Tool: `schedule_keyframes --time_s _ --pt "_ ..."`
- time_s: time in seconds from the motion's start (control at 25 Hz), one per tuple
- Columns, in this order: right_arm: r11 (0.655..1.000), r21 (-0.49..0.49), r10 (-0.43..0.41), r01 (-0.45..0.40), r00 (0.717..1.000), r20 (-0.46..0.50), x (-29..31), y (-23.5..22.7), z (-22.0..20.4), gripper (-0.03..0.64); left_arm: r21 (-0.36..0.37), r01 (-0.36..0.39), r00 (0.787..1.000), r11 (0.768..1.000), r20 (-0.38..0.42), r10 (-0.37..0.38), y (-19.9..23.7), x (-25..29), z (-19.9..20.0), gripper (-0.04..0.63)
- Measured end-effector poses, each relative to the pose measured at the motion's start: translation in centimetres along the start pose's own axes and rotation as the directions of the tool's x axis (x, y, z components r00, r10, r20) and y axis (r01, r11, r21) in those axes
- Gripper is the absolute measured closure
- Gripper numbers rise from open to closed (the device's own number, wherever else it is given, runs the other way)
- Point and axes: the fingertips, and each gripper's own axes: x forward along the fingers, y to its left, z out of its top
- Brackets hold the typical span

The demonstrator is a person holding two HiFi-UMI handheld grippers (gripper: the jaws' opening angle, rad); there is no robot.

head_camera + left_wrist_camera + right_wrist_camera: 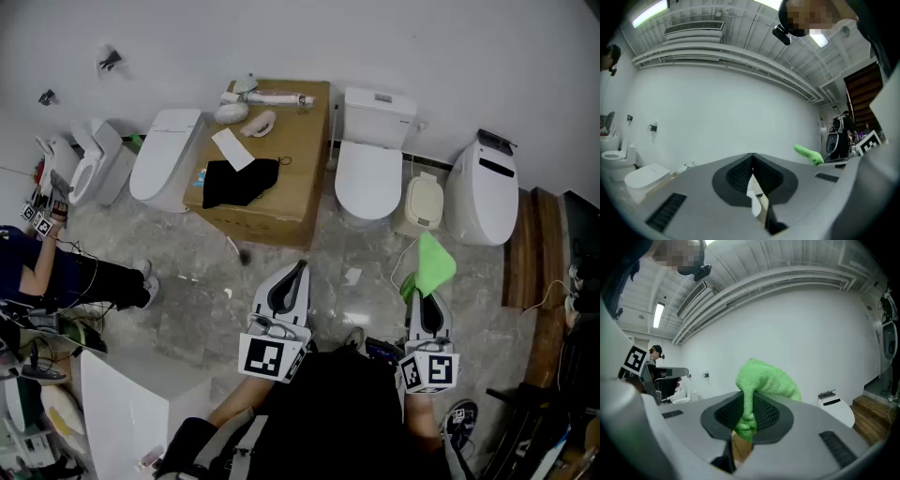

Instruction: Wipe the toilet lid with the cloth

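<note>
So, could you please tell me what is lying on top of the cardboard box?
On the box lie a black cloth, a white sheet and, at the far edge, some white items. Whatever is under the black cloth is covered.

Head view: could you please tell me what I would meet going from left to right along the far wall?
Toilet with raised lid → closed tankless toilet → cardboard box → toilet with cistern → small beige lidded container → smart toilet → wooden steps.
</note>
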Motion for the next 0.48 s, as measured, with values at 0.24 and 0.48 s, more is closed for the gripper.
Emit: schedule_keyframes --time_s 0.24,0.48 --pt "1.000 -0.008 -0.004 0.004 1.000 -0.005 1.0 1.4 -0.1 0.552 -0.006 0.011 1.000 1.000 -0.004 -0.011 1.4 -0.2 0.0 0.597" --pt "0.999 0.014 -0.038 0.038 0.999 0.005 1.6 2.9 -0.5 0.552 -0.011 0.038 0.999 0.999 -0.010 -0.038 3.1 -0.5 -0.3 0.597"
